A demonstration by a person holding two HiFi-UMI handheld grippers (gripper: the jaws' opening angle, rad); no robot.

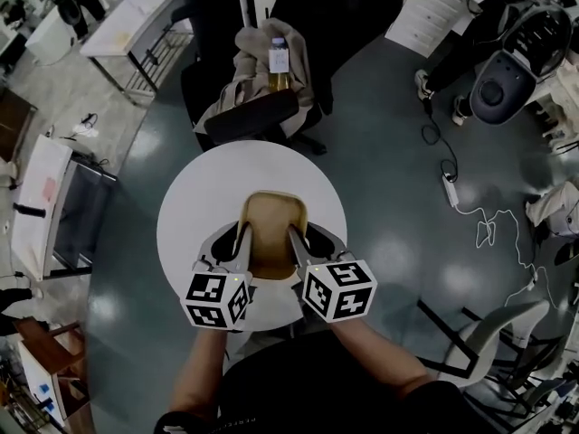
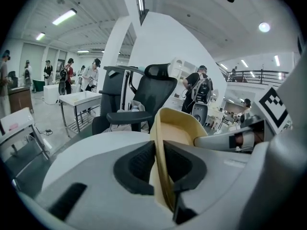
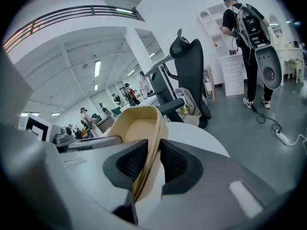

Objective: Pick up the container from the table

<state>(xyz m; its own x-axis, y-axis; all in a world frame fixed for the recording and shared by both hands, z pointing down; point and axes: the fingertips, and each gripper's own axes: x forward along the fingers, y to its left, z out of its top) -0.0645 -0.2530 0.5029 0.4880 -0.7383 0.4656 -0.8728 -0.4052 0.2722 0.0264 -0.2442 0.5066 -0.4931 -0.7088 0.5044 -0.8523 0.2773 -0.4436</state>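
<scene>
A tan oval container (image 1: 270,233) hangs over the round white table (image 1: 199,197), held between my two grippers. My left gripper (image 1: 242,242) is shut on the container's left rim. In the left gripper view, the black pads (image 2: 139,164) press the thin wall of the container (image 2: 180,128) from both sides. My right gripper (image 1: 297,242) is shut on the right rim. The right gripper view shows the wall of the container (image 3: 134,123) pinched between that gripper's pads (image 3: 175,162). The container looks empty, and its far end points away from me.
Just beyond the table stands a black office chair (image 1: 262,107) with a beige cloth and a bottle (image 1: 279,61) on it. A white desk (image 1: 136,16) is at the upper left. A power strip and cable (image 1: 450,188) lie on the floor to the right. People stand farther off.
</scene>
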